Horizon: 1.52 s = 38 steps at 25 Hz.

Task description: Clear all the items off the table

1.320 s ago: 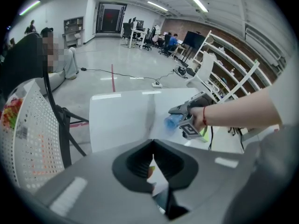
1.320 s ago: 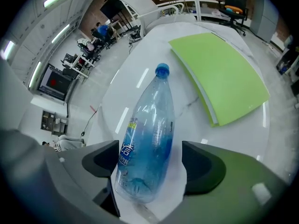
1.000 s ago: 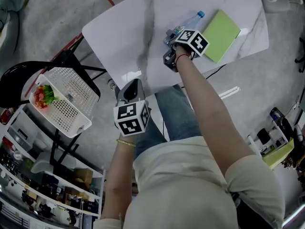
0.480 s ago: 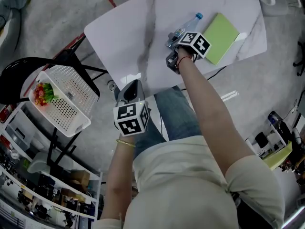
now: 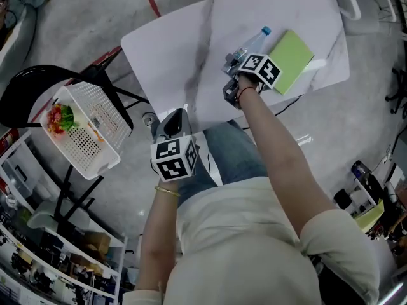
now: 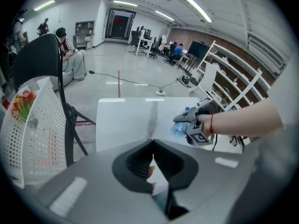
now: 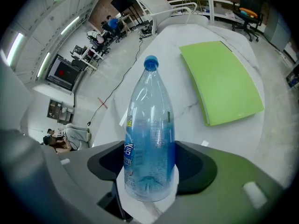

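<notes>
Clamping the water bottle (image 7: 149, 139) near its base as it lies on the white table (image 5: 172, 49) beside the green notebook (image 5: 291, 53), the right gripper (image 5: 234, 61) could let the slick plastic swivel or slip on lifting, while the left gripper (image 6: 153, 158) hangs closed, empty.

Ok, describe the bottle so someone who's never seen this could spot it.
Look at the white marble table. Beside the flat green folder, a clear plastic bottle is clamped in the right gripper. It alone is see-through, with a blue cap.
</notes>
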Each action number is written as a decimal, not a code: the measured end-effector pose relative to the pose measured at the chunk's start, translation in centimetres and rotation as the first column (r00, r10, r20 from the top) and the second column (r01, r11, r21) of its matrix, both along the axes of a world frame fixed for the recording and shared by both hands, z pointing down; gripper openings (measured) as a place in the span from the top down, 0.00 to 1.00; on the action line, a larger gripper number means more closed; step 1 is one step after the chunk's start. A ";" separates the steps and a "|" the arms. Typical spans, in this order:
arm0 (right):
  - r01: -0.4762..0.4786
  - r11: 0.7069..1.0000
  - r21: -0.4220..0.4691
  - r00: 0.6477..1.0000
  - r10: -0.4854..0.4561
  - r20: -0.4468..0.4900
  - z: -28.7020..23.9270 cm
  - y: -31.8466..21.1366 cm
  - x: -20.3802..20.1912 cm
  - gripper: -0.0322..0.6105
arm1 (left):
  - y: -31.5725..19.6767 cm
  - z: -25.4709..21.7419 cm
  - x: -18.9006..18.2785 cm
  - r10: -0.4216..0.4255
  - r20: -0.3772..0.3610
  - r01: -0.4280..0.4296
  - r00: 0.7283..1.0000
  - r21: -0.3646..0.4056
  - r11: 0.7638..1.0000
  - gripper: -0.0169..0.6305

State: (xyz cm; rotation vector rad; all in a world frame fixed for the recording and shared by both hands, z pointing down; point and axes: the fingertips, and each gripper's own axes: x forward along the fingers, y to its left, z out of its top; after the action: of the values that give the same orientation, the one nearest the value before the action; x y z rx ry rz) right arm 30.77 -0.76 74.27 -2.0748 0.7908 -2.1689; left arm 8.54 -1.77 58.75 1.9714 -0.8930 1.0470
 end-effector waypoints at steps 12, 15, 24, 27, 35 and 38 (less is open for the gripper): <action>0.067 0.995 0.073 0.998 -0.065 -0.019 -6.2 -0.3 -2.3 0.45 | 0.5 -2.5 -1.8 -0.054 -0.022 0.055 0.998 0.036 0.998 0.96; 0.106 0.990 0.094 0.994 -0.103 -0.030 -8.0 -0.3 -3.0 0.45 | 0.6 -3.3 -2.5 -0.073 -0.028 0.074 0.997 0.054 0.996 0.96; 0.219 0.958 0.184 0.976 -0.213 -0.052 -13.3 -0.9 -5.0 0.45 | 0.6 -5.5 -4.7 -0.141 -0.043 0.145 0.989 0.111 0.983 0.96; 0.260 0.943 0.206 0.966 -0.252 -0.064 -14.9 -1.2 -6.2 0.45 | 0.6 -6.3 -5.6 -0.156 -0.047 0.161 0.987 0.126 0.979 0.96; 0.365 0.893 0.262 0.931 -0.358 -0.077 -18.5 -3.0 -10.1 0.45 | 0.2 -8.0 -8.0 -0.202 -0.061 0.209 0.978 0.157 0.965 0.96; 0.412 0.868 0.278 0.911 -0.404 -0.089 -19.8 -3.9 -11.6 0.45 | -0.3 -8.8 -8.9 -0.222 -0.070 0.231 0.973 0.172 0.958 0.96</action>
State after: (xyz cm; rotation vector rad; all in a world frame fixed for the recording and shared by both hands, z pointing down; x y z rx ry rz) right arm 19.15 -4.65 54.50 -1.9244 1.5742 -2.0317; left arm -0.37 -2.08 50.00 1.9739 -1.1897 0.8069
